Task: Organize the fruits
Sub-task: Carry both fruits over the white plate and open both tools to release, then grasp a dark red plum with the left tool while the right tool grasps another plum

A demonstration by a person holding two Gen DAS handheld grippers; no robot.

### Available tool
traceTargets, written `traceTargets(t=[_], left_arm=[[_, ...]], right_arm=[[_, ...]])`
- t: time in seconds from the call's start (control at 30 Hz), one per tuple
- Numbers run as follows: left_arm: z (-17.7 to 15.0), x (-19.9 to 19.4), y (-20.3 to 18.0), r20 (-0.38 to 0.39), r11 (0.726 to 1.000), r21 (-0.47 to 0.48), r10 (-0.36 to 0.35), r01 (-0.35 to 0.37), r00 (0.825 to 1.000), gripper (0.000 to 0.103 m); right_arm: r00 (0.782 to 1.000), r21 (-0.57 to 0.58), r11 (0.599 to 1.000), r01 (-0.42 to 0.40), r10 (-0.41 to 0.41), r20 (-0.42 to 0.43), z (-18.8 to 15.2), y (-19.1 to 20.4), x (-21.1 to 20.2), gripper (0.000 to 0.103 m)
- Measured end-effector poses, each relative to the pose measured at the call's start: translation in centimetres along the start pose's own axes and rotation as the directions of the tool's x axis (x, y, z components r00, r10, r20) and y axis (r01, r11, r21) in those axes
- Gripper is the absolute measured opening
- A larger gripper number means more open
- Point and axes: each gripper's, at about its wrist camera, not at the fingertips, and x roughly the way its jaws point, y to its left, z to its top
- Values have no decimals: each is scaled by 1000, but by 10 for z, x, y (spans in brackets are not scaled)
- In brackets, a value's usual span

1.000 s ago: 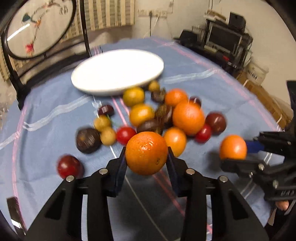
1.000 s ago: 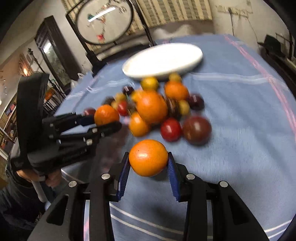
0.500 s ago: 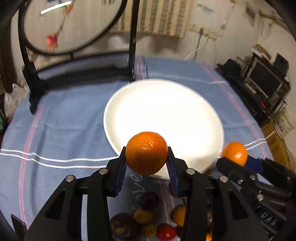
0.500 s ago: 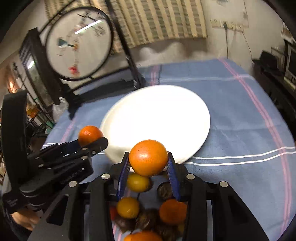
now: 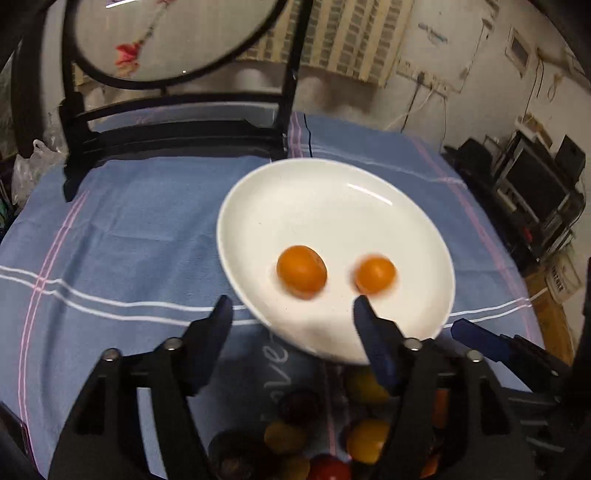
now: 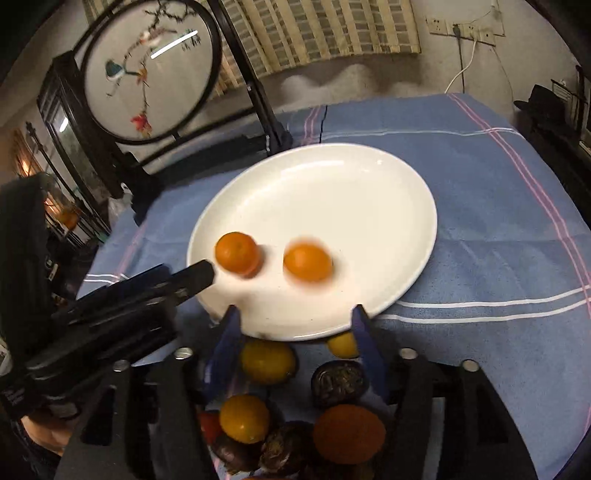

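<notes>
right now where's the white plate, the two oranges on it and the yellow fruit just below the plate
white plate [image 6: 332, 192]: right wrist view, bare centre
left orange [image 6: 237, 254]: right wrist view, its middle
right orange [image 6: 307, 263]: right wrist view, its middle
yellow fruit [image 6: 267, 361]: right wrist view, its top face

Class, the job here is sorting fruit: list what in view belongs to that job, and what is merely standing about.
Part of the job:
- white plate
- two oranges on it
- heap of mixed fruit below the plate
- left tongs and right tongs, both opening, nothing between them

Standing about:
- round embroidered screen
- blue tablecloth
- bamboo blind
</notes>
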Motion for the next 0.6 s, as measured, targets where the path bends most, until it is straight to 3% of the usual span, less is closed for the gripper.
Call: traceTargets(t=[0.27,0.33,0.5,0.6], left_arm=[[-36,-31,-3,1,992,115,41,-41,999,80],[-46,-40,0,16,990,134,46,-47,999,84],[-83,-65,9,68,978,194,60,-73,996,87],[-104,-70,19,86,964,237,102,-120,991,87]], right_arm=[[998,-64,998,12,-8,62,-21,16,-35,73],[997,-73,997,32,-27,78,-34,19,-42,78],[992,-100,991,92,-82,98,-74,21,-55,78],[986,-76,993,91,-80,145,-91,15,-68,83]])
